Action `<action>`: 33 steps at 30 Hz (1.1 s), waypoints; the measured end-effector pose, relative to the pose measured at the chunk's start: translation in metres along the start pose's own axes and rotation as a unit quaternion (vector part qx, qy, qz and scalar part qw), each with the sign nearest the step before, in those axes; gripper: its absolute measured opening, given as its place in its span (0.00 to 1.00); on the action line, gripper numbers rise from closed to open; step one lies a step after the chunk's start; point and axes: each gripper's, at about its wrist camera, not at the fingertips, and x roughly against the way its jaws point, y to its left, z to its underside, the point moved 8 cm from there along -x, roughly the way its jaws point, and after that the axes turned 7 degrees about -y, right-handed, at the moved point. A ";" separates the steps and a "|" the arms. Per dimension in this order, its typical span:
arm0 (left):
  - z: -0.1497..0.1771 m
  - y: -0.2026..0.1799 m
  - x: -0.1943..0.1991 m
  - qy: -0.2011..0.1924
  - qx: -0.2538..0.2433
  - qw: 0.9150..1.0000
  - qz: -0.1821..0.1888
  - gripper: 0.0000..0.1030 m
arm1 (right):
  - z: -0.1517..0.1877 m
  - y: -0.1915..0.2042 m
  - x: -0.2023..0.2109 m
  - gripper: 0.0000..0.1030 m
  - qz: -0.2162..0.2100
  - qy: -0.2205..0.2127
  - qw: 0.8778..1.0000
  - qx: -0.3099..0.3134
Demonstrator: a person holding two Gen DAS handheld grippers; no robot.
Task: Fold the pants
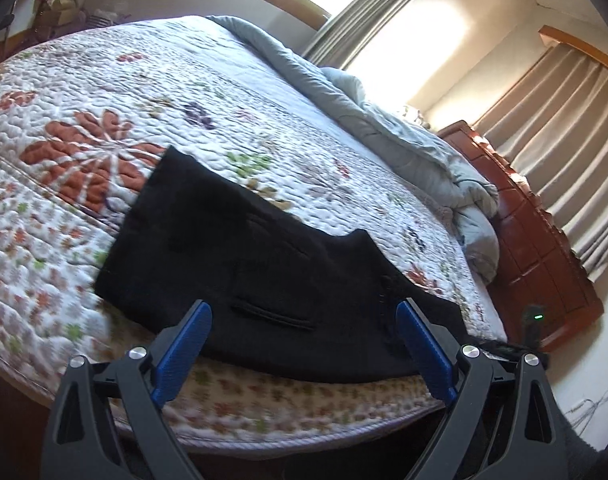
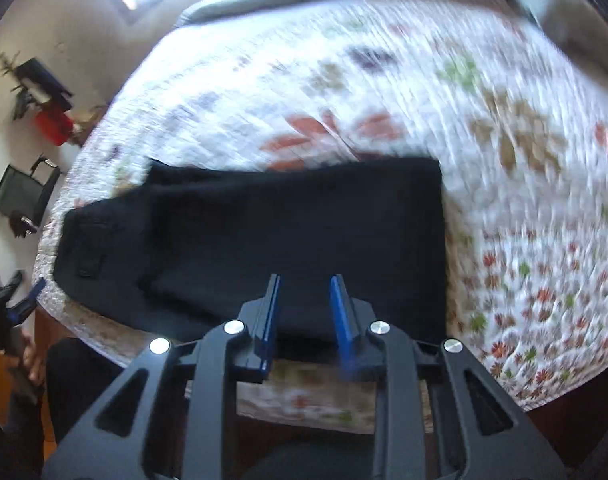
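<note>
Black pants [image 1: 244, 248] lie folded flat on a floral quilt [image 1: 84, 128] near the bed's front edge, a welt pocket facing up. My left gripper [image 1: 304, 316] hangs just above their near edge. Its blue pads [image 1: 198, 324] are spread wide with nothing between them. In the blurred right wrist view the pants [image 2: 264, 220] form a dark rectangle, waist and pocket to the left. My right gripper [image 2: 305, 286] hovers over their near edge, its pads a narrow gap apart and gripping nothing. The left gripper [image 2: 24, 300] shows at the left edge, held in a hand.
A grey duvet [image 1: 423, 152] is bunched along the quilt's far side, against a wooden headboard [image 1: 543, 240]. Curtains [image 1: 563, 120] hang behind. The bed's front edge [image 1: 304, 420] curves just below the grippers. A dark chair [image 2: 24, 196] stands by the wall.
</note>
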 end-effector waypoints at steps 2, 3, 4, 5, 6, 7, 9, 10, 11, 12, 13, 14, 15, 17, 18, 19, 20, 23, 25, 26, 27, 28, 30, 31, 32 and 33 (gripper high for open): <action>0.006 -0.004 -0.002 0.010 0.017 1.000 -0.001 0.91 | 0.014 0.000 -0.017 0.26 -0.006 0.035 0.999 0.010; 0.009 -0.002 -0.003 0.016 0.029 0.999 -0.003 0.92 | 0.016 0.003 -0.018 0.26 -0.001 0.036 0.999 0.031; 0.013 0.000 -0.004 0.025 0.042 0.999 -0.005 0.92 | 0.012 0.007 -0.015 0.26 -0.009 0.035 0.999 0.037; 0.017 0.003 -0.005 0.036 0.054 0.998 -0.012 0.92 | 0.006 0.006 -0.011 0.26 -0.021 0.031 0.999 0.030; 0.020 0.007 -0.004 0.039 0.064 0.997 -0.020 0.92 | -0.008 0.006 -0.004 0.26 -0.033 0.015 0.999 0.018; 0.021 0.011 -0.002 0.039 0.073 0.996 -0.026 0.92 | -0.022 0.005 0.002 0.26 -0.037 -0.002 0.999 0.011; 0.023 0.024 0.002 0.037 0.114 0.992 -0.033 0.93 | -0.047 -0.006 0.002 0.26 -0.045 -0.017 0.999 -0.014; 0.023 0.030 0.002 0.036 0.138 0.989 -0.037 0.94 | -0.058 -0.013 -0.001 0.26 -0.052 -0.018 0.998 -0.031; 0.025 0.037 0.003 0.036 0.160 0.986 -0.042 0.94 | -0.069 -0.019 -0.008 0.26 -0.061 -0.018 0.997 -0.047; 0.026 0.046 0.003 0.038 0.187 0.981 -0.046 0.94 | -0.076 -0.027 -0.020 0.26 -0.067 -0.007 0.996 -0.063; 0.027 0.052 0.003 0.036 0.201 0.978 -0.051 0.94 | -0.079 -0.032 -0.028 0.25 -0.070 0.004 0.995 -0.076; 0.027 0.057 0.005 0.032 0.213 0.975 -0.056 0.94 | -0.079 -0.038 -0.039 0.22 -0.072 0.020 0.993 -0.086; 0.025 0.060 0.006 0.029 0.218 0.974 -0.058 0.94 | -0.077 -0.044 -0.050 0.20 -0.070 0.035 0.992 -0.096; 0.022 0.066 0.010 0.020 0.227 0.972 -0.061 0.94 | -0.072 -0.052 -0.057 0.20 -0.083 0.051 0.989 -0.113; 0.021 0.069 0.011 0.016 0.235 0.970 -0.062 0.95 | -0.071 -0.049 -0.054 0.21 -0.088 0.053 0.988 -0.113; 0.020 0.074 0.011 0.014 0.245 0.967 -0.064 0.95 | -0.076 -0.043 -0.048 0.26 -0.096 0.048 0.988 -0.109; 0.019 0.079 0.011 0.012 0.255 0.965 -0.066 0.95 | -0.082 -0.037 -0.040 0.29 -0.103 0.042 0.988 -0.103; 0.019 0.091 0.008 0.002 0.309 0.949 -0.053 0.95 | -0.105 0.002 -0.022 0.46 -0.119 0.044 0.991 -0.037; 0.020 0.099 0.003 -0.001 0.344 0.938 -0.045 0.95 | -0.122 0.050 -0.017 0.64 -0.151 0.070 0.986 0.032; 0.018 0.101 0.001 -0.005 0.355 0.934 -0.049 0.95 | -0.127 0.076 -0.016 0.70 -0.167 0.088 0.980 0.068; 0.018 0.106 0.000 -0.014 0.374 0.926 -0.051 0.95 | -0.129 0.100 -0.017 0.72 -0.177 0.102 0.974 0.097; 0.018 0.110 -0.001 -0.021 0.389 0.920 -0.049 0.95 | -0.134 0.135 -0.021 0.76 -0.190 0.126 0.963 0.144; 0.017 0.117 -0.004 -0.029 0.411 0.910 -0.050 0.95 | -0.136 0.183 -0.028 0.78 -0.207 0.152 0.945 0.204; 0.016 0.119 -0.006 -0.030 0.413 0.909 -0.052 0.95 | -0.137 0.205 -0.034 0.80 -0.213 0.163 0.935 0.232; 0.015 0.121 -0.008 -0.032 0.413 0.908 -0.055 0.95 | -0.135 0.236 -0.043 0.80 -0.225 0.184 0.920 0.264; 0.012 0.122 -0.010 -0.036 0.413 0.908 -0.055 0.95 | -0.132 0.261 -0.052 0.80 -0.236 0.202 0.905 0.289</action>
